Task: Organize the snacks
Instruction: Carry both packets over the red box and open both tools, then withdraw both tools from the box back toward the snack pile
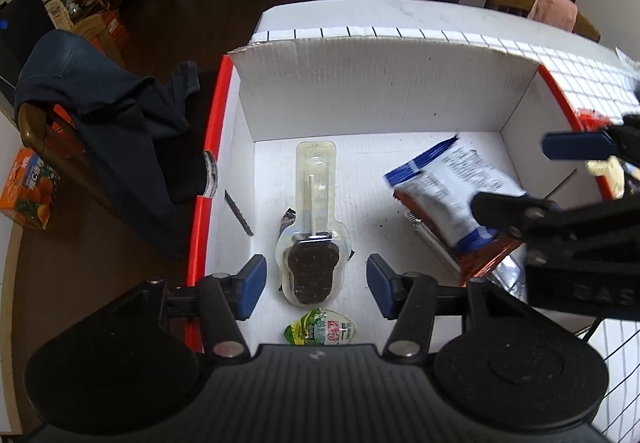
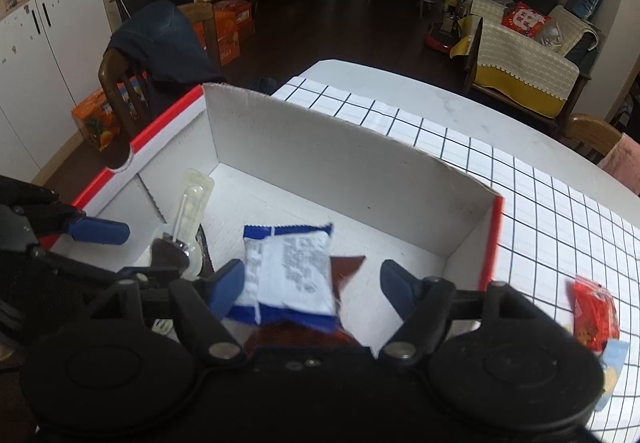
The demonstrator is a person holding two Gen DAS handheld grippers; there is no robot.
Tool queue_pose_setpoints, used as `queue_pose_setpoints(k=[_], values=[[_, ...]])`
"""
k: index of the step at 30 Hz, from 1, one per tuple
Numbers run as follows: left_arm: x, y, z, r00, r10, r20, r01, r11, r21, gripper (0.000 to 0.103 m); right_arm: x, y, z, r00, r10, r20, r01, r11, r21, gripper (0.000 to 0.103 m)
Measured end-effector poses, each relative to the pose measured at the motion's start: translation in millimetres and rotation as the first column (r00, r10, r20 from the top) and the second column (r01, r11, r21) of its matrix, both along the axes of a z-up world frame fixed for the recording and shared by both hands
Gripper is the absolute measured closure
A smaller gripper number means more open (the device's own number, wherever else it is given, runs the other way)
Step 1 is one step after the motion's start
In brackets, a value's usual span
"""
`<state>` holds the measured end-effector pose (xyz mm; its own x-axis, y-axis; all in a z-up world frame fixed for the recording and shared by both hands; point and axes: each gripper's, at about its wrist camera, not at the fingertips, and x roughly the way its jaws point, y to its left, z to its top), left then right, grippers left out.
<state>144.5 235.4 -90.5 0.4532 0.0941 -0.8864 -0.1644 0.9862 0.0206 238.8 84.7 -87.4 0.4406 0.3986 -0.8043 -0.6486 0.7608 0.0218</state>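
A white cardboard box with red edges [image 1: 360, 83] [image 2: 320, 147] stands on the table. In it lie a chocolate lollipop in clear plastic [image 1: 310, 243] [image 2: 184, 227], a green jelly cup [image 1: 320, 331], a blue-and-white snack packet [image 1: 448, 183] [image 2: 290, 275] and a red-brown packet [image 1: 486, 263] under it. My left gripper [image 1: 316, 283] is open, its jaws on either side of the lollipop's head. My right gripper [image 2: 312, 287] is open above the blue-and-white packet, which looks blurred and loose; it also shows in the left wrist view [image 1: 560, 179].
A red snack packet [image 2: 594, 313] and a pale blue one [image 2: 612, 367] lie on the checked tablecloth [image 2: 520, 183] right of the box. A chair draped with dark clothes [image 1: 104, 115] stands left of the table. An orange carton [image 1: 30, 187] sits on the floor.
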Motion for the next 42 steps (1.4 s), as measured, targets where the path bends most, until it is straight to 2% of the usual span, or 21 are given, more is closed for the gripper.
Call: queue_pose_setpoints(k=[11, 19, 27, 30, 32, 37, 42], values=[[-21, -14, 29, 0.997, 0.009, 0.078, -0.007, 1.000, -0.030, 0.043, -22, -50, 21, 1.000, -0.025, -0.012, 0.026, 0.997, 0.074, 0.024], [-35, -42, 57, 0.985, -0.019, 0.171, 0.025, 0.999, -0.033, 0.030, -33, -85, 39, 0.998, -0.056, -0.008, 0.057, 0.989, 0.138, 0.020], [-42, -83, 75, 0.966, -0.068, 0.249, 0.076, 0.997, -0.023, 0.022, -46, -131, 55, 0.996, -0.086, 0.012, 0.082, 0.976, 0.201, 0.009], [-43, -101, 76, 0.960, -0.090, 0.264, 0.097, 0.995, -0.014, 0.019, -48, -152, 54, 0.995, -0.097, 0.000, 0.094, 0.971, 0.221, 0.008], [-43, -112, 76, 0.957, -0.102, 0.270, 0.111, 0.994, -0.016, 0.019, -48, -167, 51, 0.994, -0.108, -0.011, 0.108, 0.967, 0.230, 0.001], [-42, -140, 75, 0.948, -0.127, 0.293, 0.144, 0.989, -0.037, 0.019, -49, -205, 42, 0.989, -0.143, -0.028, 0.145, 0.962, 0.233, 0.000], [-37, -170, 68, 0.940, -0.145, 0.309, 0.174, 0.982, -0.070, 0.015, -46, -245, 32, 0.978, -0.206, -0.021, 0.206, 0.960, 0.191, 0.000]])
